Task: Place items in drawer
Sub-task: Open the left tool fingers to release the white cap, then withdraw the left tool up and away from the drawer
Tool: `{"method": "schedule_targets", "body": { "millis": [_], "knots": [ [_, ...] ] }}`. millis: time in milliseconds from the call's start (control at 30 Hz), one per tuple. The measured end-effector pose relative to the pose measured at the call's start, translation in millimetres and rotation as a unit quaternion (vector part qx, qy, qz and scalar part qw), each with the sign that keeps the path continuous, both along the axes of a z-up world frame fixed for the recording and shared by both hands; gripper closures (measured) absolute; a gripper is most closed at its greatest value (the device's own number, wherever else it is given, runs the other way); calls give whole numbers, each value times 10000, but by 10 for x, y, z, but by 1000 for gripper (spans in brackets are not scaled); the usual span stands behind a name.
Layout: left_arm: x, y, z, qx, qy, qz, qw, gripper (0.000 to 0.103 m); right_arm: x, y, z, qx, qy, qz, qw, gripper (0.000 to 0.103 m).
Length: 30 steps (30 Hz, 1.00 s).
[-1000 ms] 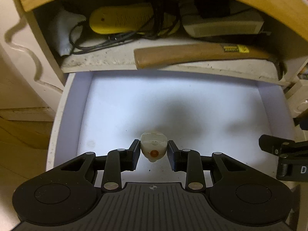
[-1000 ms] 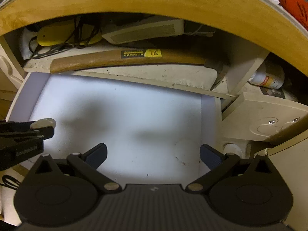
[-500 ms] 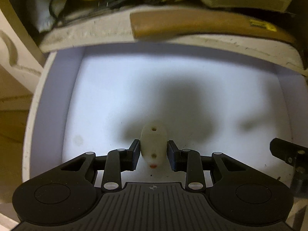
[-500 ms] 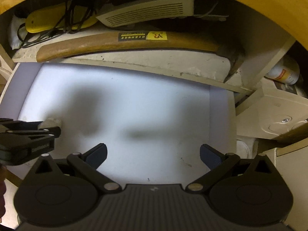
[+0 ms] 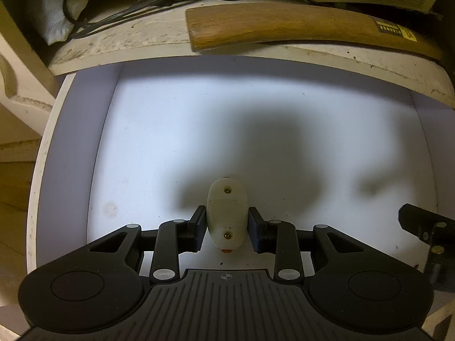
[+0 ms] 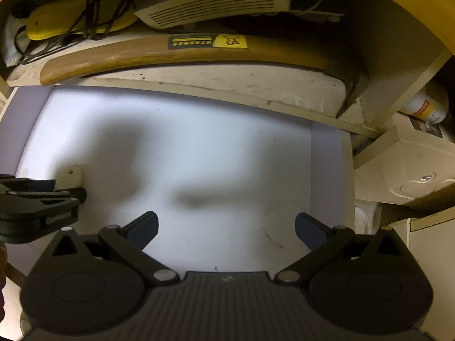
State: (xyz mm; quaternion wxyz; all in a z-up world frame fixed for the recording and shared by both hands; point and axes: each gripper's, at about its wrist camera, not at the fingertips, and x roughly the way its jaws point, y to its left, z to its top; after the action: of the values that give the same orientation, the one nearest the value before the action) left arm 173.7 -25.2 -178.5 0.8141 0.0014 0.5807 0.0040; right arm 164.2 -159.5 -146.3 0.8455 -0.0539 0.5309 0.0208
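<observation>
1. Your left gripper [image 5: 226, 228] has its jaws closed on the small white plastic item [image 5: 226, 216], gripping its two long sides; it hangs low over the near part of the open drawer [image 5: 74, 153], whose floor is otherwise bare in both views. Whether the item already touches the floor, you cannot tell from here.
2. Your right gripper [image 6: 226, 228] has its jaws wide apart with nothing between them, over the drawer's right half.
3. The item is a smooth, rounded oval shell, cream-white, with two small brass screws on the upper face and an orange nub at the near end. That slick, curved casing gives the flat pads little to bite on; if you let go from height or with the gripper tilted, it will probably roll or skid on the drawer floor.
4. The drawer is hard, smooth and white with straight walls and a few faint specks and stains, so nothing will cushion a drop.
5. Watch the shelf [image 5: 256, 54] just above the drawer's far edge: a wooden handle [image 5: 284, 27] with a yellow label lies along its rough, chipped front. Lift out too far forward and you could knock it down into the drawer.
6. Your two grippers are near each other; swinging the left one rightward could clip the right.
</observation>
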Motion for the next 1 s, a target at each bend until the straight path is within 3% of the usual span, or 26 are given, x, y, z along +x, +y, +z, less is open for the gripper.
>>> {"method": "schedule_targets", "body": {
  "millis": [133,200,233,400,667,1000],
  "knots": [
    [-17,38,18,-24,45,98,9999,71,10,-31,-4,-41,6,-80,10000,0],
    [-10,47,28,-30,69,160,9998,49,16,-52,1,-76,11,-136,9999,0],
    [-15,49,41,-28,55,194,9998,43,18,-62,4,-92,14,-168,9998,0],
    [-34,73,116,-6,-104,318,9994,31,20,-104,23,-67,19,-275,9996,0],
    [-57,37,175,37,-68,245,9997,28,-1,-129,68,-40,-34,-296,9995,0],
    [-195,-34,440,223,-363,175,9989,28,-81,-165,173,-3,-144,-307,9994,0]
  ]
}}
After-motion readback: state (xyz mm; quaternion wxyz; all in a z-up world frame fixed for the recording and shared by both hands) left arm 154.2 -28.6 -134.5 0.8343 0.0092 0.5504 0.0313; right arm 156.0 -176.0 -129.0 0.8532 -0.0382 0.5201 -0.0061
